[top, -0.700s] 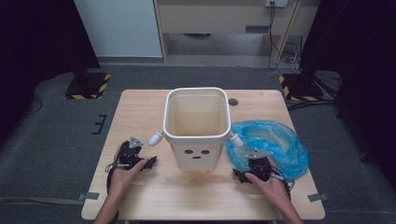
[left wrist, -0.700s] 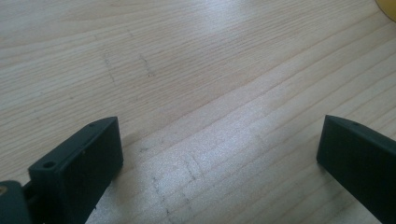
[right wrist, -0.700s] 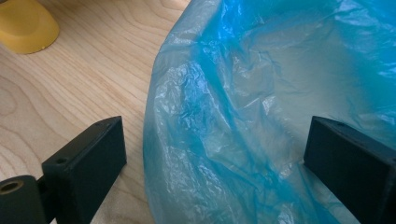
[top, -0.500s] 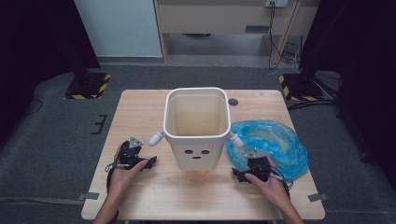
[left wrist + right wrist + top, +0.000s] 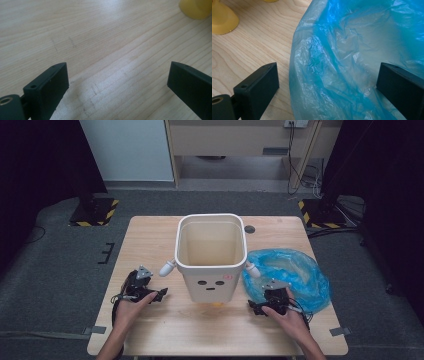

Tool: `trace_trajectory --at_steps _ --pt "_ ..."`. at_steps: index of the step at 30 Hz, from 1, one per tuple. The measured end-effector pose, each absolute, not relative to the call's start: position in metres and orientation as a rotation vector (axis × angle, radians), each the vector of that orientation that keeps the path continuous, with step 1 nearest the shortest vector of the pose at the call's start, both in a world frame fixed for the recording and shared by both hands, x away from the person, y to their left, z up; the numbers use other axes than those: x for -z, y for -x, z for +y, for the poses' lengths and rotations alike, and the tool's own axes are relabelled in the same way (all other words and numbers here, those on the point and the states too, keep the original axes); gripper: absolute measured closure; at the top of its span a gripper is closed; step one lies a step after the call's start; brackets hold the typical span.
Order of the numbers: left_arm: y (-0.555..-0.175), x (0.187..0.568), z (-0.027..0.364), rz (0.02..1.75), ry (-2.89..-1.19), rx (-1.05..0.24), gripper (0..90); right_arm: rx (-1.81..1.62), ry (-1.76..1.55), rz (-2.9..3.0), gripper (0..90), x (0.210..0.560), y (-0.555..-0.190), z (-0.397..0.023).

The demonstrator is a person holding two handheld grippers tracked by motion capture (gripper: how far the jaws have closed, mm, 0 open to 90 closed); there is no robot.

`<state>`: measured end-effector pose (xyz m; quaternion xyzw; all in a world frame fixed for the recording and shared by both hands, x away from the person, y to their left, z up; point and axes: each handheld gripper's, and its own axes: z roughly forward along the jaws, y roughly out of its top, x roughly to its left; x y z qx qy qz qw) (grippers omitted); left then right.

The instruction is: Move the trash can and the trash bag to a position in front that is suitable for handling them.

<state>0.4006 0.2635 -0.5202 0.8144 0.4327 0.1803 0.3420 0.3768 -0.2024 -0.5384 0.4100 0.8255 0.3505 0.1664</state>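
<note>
A white bin (image 5: 210, 251) with a drawn face, two small side arms and yellow feet stands upright and empty at the middle of the wooden table (image 5: 155, 232). A crumpled blue plastic bag (image 5: 292, 272) lies to its right. My left gripper (image 5: 150, 292) rests on the table left of the bin; in the left gripper view it (image 5: 117, 75) is open over bare wood, with a yellow foot (image 5: 197, 8) far ahead. My right gripper (image 5: 272, 296) sits at the bag's near-left edge. Its jaws (image 5: 327, 75) stand open on either side of the blue bag (image 5: 352, 62), apart from it.
A small dark round mark (image 5: 249, 229) lies on the table behind the bin's right corner. Another yellow foot (image 5: 222, 17) of the bin shows left of the bag. Dark floor and black-and-yellow stand bases (image 5: 95, 211) surround the table.
</note>
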Motion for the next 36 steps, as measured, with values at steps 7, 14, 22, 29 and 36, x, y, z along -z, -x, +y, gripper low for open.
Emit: trace_trajectory --at_steps 7,14,22,29,36 --pt "-0.402 0.501 0.259 1.071 -2.123 -0.482 2.9 -0.988 -1.151 2.377 0.4 0.539 -0.376 -0.201" --pt "-0.404 0.498 0.264 1.078 -2.094 -0.489 3.0 -0.987 -1.152 2.376 0.4 0.539 -0.376 -0.201" --pt "-0.409 0.491 0.264 1.045 -2.124 -0.485 2.9 -0.987 -1.153 2.377 0.3 0.539 -0.376 -0.201" --pt "-0.414 0.472 0.27 1.039 -2.098 -0.504 2.9 -0.984 -1.161 2.371 0.4 0.539 -0.376 -0.201" --pt "-0.413 0.465 0.275 1.023 -2.102 -0.503 2.8 -0.98 -1.172 2.364 0.4 0.538 -0.376 -0.2"
